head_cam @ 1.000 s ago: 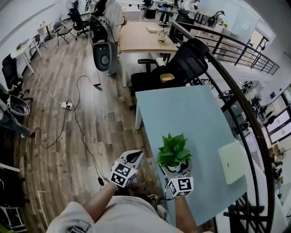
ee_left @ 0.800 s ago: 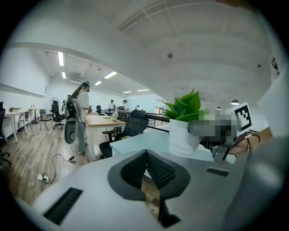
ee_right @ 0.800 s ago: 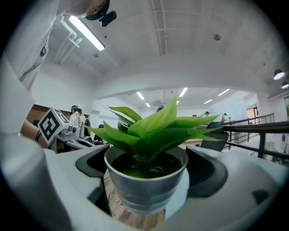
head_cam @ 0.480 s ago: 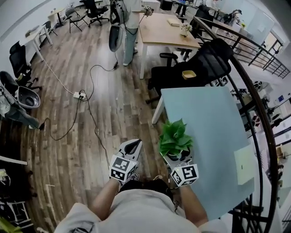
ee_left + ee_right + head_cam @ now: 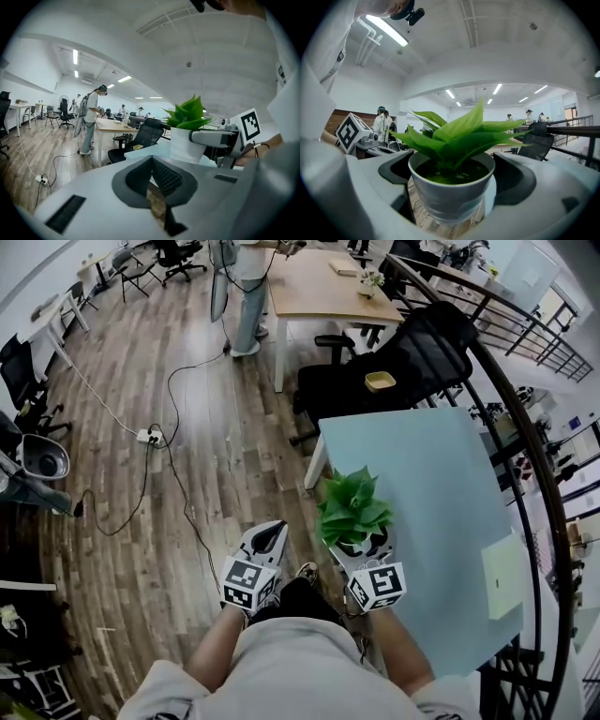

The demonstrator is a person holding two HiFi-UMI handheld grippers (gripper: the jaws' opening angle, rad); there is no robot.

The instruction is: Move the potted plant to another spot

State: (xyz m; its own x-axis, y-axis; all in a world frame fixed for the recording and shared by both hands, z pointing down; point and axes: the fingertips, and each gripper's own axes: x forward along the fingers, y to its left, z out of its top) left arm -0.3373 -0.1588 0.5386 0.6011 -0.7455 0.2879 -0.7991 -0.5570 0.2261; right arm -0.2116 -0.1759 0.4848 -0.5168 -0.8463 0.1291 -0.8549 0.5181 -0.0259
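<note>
Two jaws of the right gripper (image 5: 364, 551) clamp the plant (image 5: 352, 510) in mid-air at the table (image 5: 441, 484) edge. If the grip slackens, the plant falls to the floor. The left gripper (image 5: 267, 542) is closed and empty.

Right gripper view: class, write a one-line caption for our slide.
The right gripper grips a leafy potted plant by its white pot, with wooden floor visible beneath.

Pale blue table (image 5: 422, 484); pale green sheet (image 5: 502, 577) flat near right edge.
</note>
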